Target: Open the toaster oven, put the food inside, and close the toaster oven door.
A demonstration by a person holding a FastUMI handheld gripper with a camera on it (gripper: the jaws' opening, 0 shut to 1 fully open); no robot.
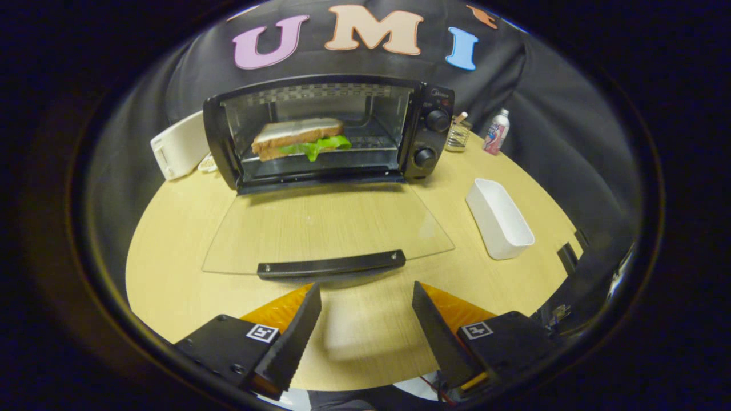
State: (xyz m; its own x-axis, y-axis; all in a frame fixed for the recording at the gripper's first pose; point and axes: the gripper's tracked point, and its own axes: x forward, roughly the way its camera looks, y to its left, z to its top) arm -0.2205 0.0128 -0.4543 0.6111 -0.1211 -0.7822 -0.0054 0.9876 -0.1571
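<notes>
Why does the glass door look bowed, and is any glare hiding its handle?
Gripper view: fisheye distortion curves the lowered glass door and table edge; the handle is sharp, glare-free, just ahead of the open hand-held gripper; faint reflections on the glass; sandwich well lit inside.

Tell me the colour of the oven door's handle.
Black, clearest in the gripper view: the handle lies just ahead of the open claw.

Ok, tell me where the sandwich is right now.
In the gripper view the sandwich lies on the rack inside the open toaster oven, beyond its lowered glass door and the open gripper.
</notes>
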